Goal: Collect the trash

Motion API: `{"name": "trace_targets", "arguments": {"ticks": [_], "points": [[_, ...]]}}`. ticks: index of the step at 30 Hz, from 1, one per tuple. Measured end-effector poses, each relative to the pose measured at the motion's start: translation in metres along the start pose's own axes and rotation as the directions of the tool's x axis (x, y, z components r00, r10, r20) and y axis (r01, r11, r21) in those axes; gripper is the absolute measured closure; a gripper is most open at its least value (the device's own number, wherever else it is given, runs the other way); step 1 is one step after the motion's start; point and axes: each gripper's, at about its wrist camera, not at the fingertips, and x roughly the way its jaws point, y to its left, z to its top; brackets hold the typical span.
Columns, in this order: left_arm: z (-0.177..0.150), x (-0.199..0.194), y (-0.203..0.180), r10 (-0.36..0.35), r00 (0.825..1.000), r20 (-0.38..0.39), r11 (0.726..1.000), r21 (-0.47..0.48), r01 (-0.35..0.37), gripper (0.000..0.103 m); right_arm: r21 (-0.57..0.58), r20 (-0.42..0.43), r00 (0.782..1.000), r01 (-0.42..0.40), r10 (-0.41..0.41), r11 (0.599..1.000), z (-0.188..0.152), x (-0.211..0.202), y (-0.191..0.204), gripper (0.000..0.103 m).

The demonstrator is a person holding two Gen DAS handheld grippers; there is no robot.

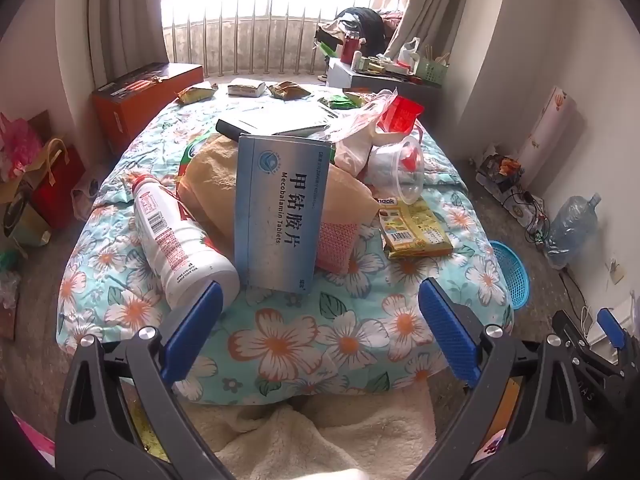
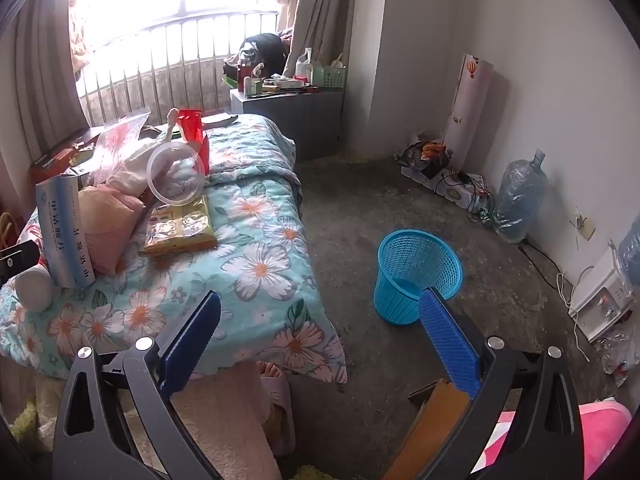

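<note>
Blue basket, one; white bottle, one

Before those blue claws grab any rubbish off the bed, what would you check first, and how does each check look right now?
1. Left gripper jaws wide and empty: ok.
2. Right gripper jaws wide and empty: ok.
3. Blue basket upright on the floor beside the bed, mouth unobstructed: ok.
4. Nearest trash in view: the white bottle lies on its side, and the blue tablet box leans on the pile behind it: ok.
5. Box will stay put when the bottle is moved: cannot tell.
6. Clear plastic cup empty of liquid: cannot tell.
</note>
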Motion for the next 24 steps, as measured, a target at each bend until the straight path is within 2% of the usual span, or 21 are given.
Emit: {"name": "trace_targets", "arguments": {"ticks": [24], "points": [[-0.0047, 0.0036, 0.0034, 0.014, 1.000, -0.012, 1.000, 0.010, -0.014, 0.009, -0.003, 0.004, 1.000, -0.002, 0.002, 1.000, 0.0007, -0.0002, 0.0011, 0.006]]}}
